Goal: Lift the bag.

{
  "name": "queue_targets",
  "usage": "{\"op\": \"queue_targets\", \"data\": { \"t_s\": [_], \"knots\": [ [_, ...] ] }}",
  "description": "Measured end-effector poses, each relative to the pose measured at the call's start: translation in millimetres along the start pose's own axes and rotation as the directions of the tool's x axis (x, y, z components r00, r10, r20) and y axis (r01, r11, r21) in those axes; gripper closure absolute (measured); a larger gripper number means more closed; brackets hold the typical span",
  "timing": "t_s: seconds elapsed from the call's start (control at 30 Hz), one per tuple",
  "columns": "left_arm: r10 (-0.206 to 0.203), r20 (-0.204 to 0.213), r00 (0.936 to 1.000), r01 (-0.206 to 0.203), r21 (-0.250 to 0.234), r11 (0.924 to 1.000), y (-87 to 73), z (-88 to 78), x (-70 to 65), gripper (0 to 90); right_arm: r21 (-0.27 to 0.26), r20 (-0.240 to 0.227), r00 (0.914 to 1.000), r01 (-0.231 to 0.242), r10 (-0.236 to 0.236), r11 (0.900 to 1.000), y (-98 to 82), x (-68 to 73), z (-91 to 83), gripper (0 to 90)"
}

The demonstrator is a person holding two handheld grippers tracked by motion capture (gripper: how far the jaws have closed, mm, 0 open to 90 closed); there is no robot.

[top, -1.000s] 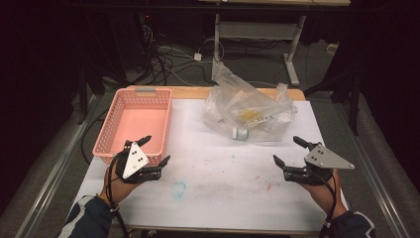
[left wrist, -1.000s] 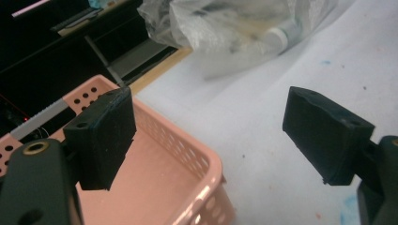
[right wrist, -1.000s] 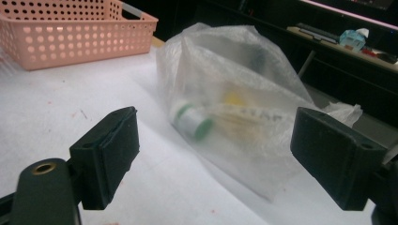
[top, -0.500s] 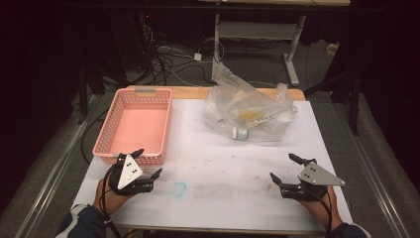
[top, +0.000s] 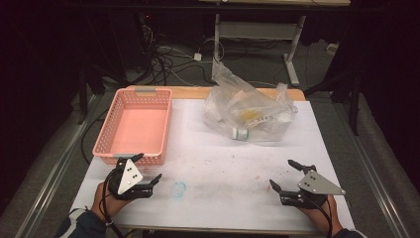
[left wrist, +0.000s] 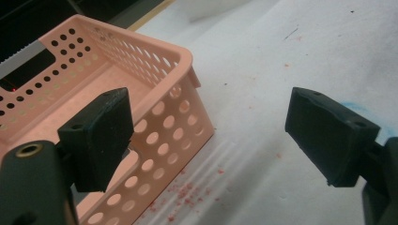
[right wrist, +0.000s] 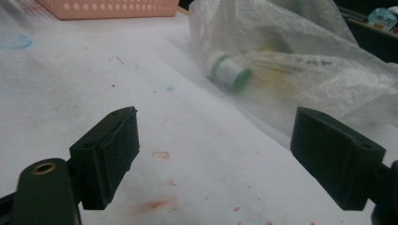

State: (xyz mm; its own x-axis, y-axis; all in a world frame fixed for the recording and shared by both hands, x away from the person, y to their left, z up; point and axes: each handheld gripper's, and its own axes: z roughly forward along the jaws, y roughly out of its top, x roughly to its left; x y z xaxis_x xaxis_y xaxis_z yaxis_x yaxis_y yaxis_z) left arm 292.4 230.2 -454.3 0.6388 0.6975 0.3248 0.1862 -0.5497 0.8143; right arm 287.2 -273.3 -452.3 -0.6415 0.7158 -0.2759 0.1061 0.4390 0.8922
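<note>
jaws spread on left gripper by pink basket and right gripper near plastic bag.

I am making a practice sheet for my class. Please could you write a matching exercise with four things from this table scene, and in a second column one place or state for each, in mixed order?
Things:
1. pink basket
2. clear plastic bag
3. left gripper
4. blue smudge

Places or states:
a. on the white table cover, between the two grippers
b. at the far left of the table, with nothing inside
c. open, just in front of the basket's near wall
d. at the far middle, with a green-capped container inside

Pairs: 1-b, 2-d, 3-c, 4-a
</note>
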Motion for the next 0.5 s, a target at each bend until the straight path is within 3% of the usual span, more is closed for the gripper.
{"op": "queue_targets", "data": {
  "t_s": [0.5],
  "knots": [
    [0.024, 0.016, 0.9996, -0.024, 0.002, 0.9997, 2.0, -0.6, -3.5, 15.2, -0.009, -0.004, 0.9999, 0.012, -0.012, 1.000, 3.3, 2.4, -0.9, 16.8]
  ]
}}
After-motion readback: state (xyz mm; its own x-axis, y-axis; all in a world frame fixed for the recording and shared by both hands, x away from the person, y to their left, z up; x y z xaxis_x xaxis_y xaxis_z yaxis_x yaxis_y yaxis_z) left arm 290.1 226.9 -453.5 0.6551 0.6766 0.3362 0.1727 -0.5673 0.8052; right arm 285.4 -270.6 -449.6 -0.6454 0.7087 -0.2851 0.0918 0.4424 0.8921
